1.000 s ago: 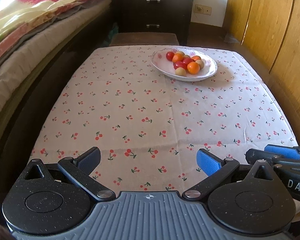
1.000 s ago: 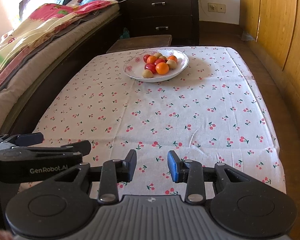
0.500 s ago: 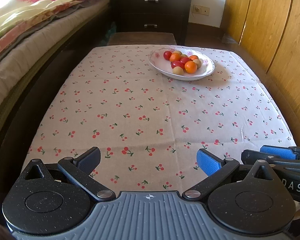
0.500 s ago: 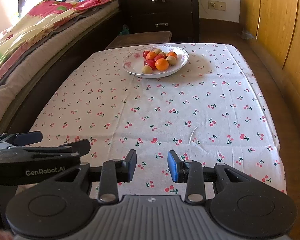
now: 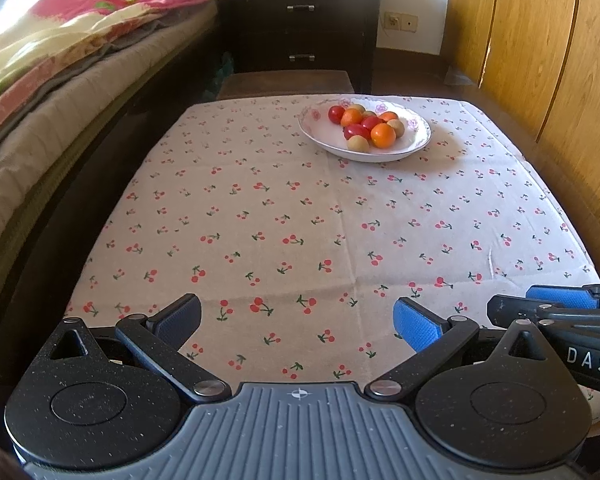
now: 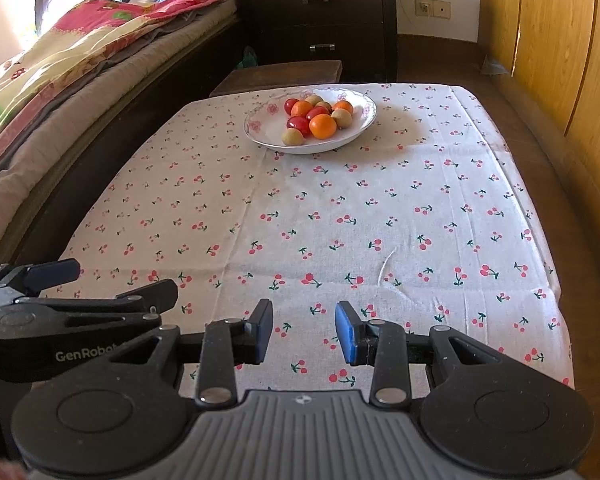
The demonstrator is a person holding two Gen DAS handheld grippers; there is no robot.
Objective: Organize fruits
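Two pieces of writing are showing: "GenRobot", cut off, on the side of the left hand-held gripper (image 6: 118, 282) in the right wrist view, and "DAS" on the side of the right hand-held gripper (image 5: 540, 300) in the left wrist view. Both hand-held grippers are hovering over the near edge of the worktop covered in a white cherry-print cloth (image 5: 340, 220), side by side. The left hand-held gripper (image 5: 298, 320) is standing spread wide, released and grasping nothing. The right hand-held gripper (image 6: 303, 332) is standing partly parted, its blue pads (image 6: 345, 334) apart and touching nothing. Red, orange and tan round fruits (image 6: 316, 120) are sitting piled in a white floral-rimmed ceramic bowl (image 6: 260, 130) at the worktop's far end, well apart from both.
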